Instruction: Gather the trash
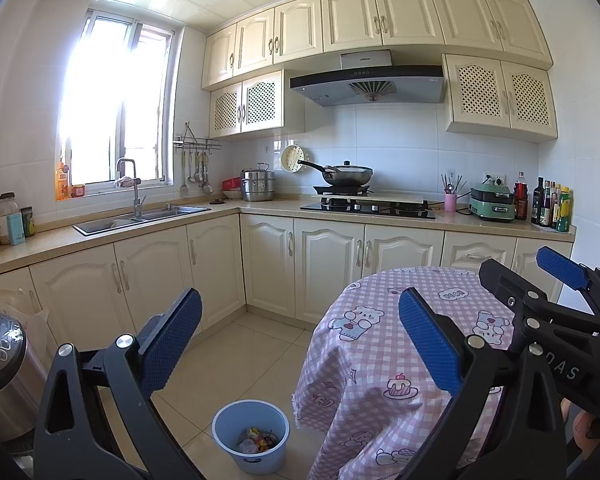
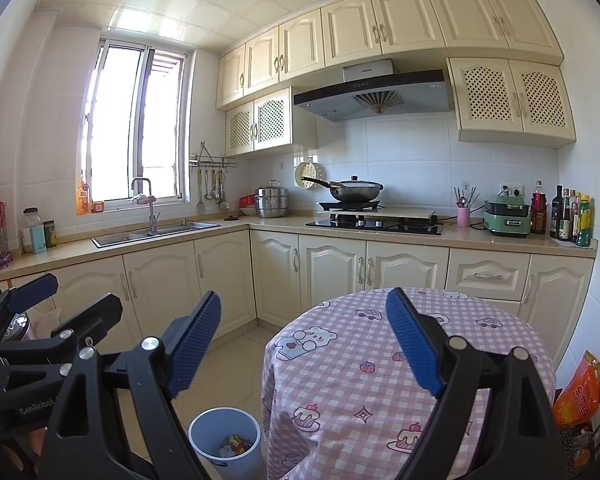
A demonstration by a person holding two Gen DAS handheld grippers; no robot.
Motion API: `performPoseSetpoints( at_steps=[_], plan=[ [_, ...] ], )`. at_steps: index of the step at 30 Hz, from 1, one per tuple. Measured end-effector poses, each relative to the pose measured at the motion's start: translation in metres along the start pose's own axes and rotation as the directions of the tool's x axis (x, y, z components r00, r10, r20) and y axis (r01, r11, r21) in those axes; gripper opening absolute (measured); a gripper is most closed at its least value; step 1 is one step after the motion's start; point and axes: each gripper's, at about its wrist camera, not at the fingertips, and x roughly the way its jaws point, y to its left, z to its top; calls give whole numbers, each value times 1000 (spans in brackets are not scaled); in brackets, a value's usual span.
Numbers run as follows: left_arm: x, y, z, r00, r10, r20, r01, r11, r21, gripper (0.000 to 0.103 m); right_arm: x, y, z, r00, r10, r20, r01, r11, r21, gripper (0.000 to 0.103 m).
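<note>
At the far left of the left wrist view a steel rice cooker [image 1: 2, 364] stands low in the frame, with a pale plastic bag [image 1: 18, 304] hanging just behind it. Above them runs the counter [image 1: 100, 236], carrying a jar and small boxes [image 1: 14, 220], then the steel sink [image 1: 140, 218] with its tall tap under the bright window [image 1: 116, 100].

The left tool [image 1: 300, 356] fills the lower middle of that view, its blue pads well apart and nothing between them. Seen through the gap, at the bottom centre, the blue bin [image 1: 252, 438] stands on the tiled floor [image 1: 236, 360] just beside the hanging edge of the tablecloth; crumpled wrappers and scraps of trash [image 1: 260, 440] lie in its bottom.

Right of the bin, the round table wears a pink checked cloth [image 1: 364, 360] printed with bears and cakes; its top shows bare. Beyond it, in the middle distance, a steel pot [image 1: 258, 186], a lidded wok [image 1: 346, 174] on the hob [image 1: 368, 208], a pink cup of utensils [image 1: 450, 200], a green cooker [image 1: 494, 204] and a row of bottles [image 1: 552, 208] line the counter toward the right.

The right tool [image 2: 304, 344] likewise has its pads spread wide with nothing gripped; in its own view the bin sits at bottom centre-left. An orange packet [image 2: 580, 388] shows at the lower right edge of that view.
</note>
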Motion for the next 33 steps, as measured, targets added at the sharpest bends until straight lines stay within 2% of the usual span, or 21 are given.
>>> performPoseSetpoints(
  at_steps=[33],
  plan=[
    [1,2,-1,1000,-3,-4,3,1000,0,95,0,-2,-8,1000,4,-9,-4,1000,1,84]
  ],
)
